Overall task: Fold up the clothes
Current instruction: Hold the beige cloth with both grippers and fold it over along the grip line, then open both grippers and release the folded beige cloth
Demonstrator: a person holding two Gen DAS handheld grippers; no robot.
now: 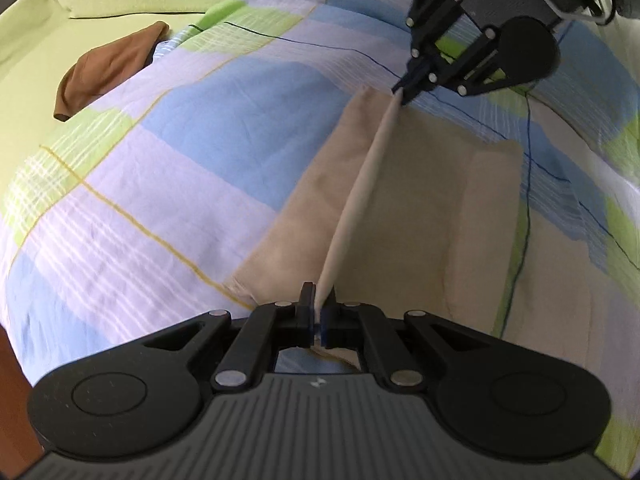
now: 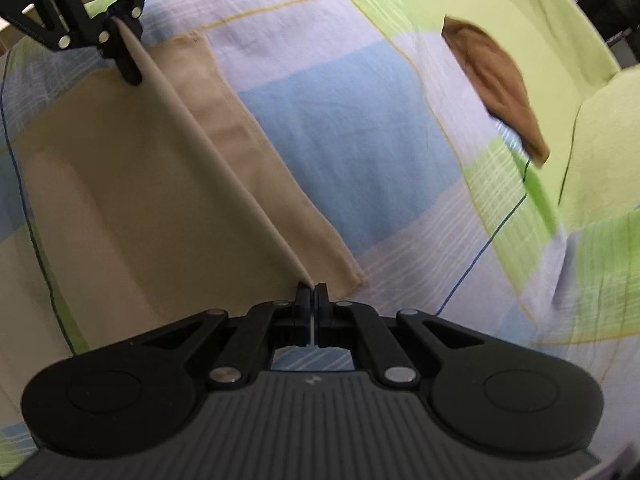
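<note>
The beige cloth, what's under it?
The beige cloth lies on a checked blue, lilac and green quilt. Both claws, left and right, pinch its raised edge. The quilt directly beneath is covered, so anything there is hidden.

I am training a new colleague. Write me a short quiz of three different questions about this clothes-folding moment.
1. True or false: the left gripper and the right gripper both pinch the same raised edge of the beige cloth.
2. Multiple choice: where does the brown garment lie? A) under the beige cloth; B) apart from it, at the edge of the checked quilt; C) between the jaws of one gripper.
3. Fill in: the held edge runs taut from one gripper to the ____.

Key: 1 true; 2 B; 3 other.
</note>
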